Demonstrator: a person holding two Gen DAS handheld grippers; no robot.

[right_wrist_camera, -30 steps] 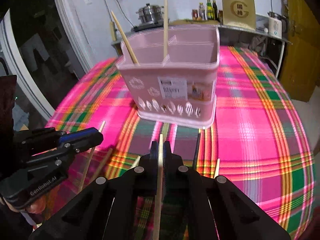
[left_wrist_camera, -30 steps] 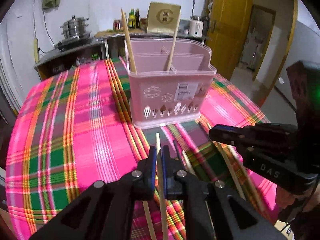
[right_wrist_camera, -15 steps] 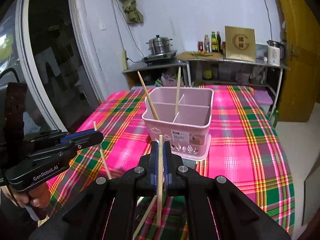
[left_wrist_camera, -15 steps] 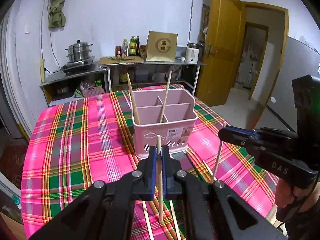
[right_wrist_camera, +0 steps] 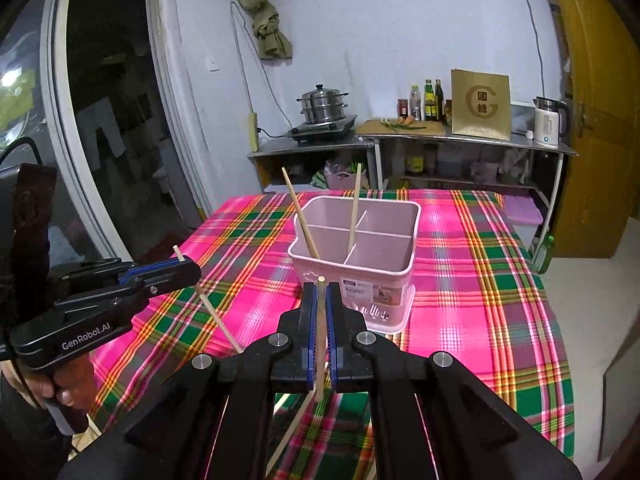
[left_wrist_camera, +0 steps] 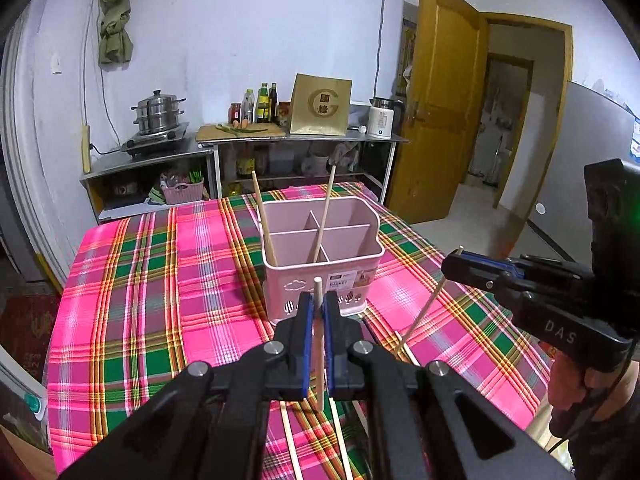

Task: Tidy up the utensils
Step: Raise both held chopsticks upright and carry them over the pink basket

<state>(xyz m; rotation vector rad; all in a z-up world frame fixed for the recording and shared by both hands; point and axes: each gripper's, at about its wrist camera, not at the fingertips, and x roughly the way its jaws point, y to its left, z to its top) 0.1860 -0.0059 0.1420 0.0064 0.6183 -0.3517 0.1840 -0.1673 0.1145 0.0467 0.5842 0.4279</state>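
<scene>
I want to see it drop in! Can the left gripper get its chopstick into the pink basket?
Probably yes. The left gripper holds its chopstick clear of the table, the pink basket stands open-topped just ahead, and nothing lies between.

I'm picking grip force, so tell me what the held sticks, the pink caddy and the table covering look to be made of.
Chopstick in the left hand-held gripper and chopstick in the right hand-held gripper: probably bare wood or bamboo, pale tan and matte.
Pink caddy: moulded plastic, smooth and slightly translucent, with cut-out shapes.
Tablecloth: looks like woven plaid fabric, though coated cloth is possible.
</scene>
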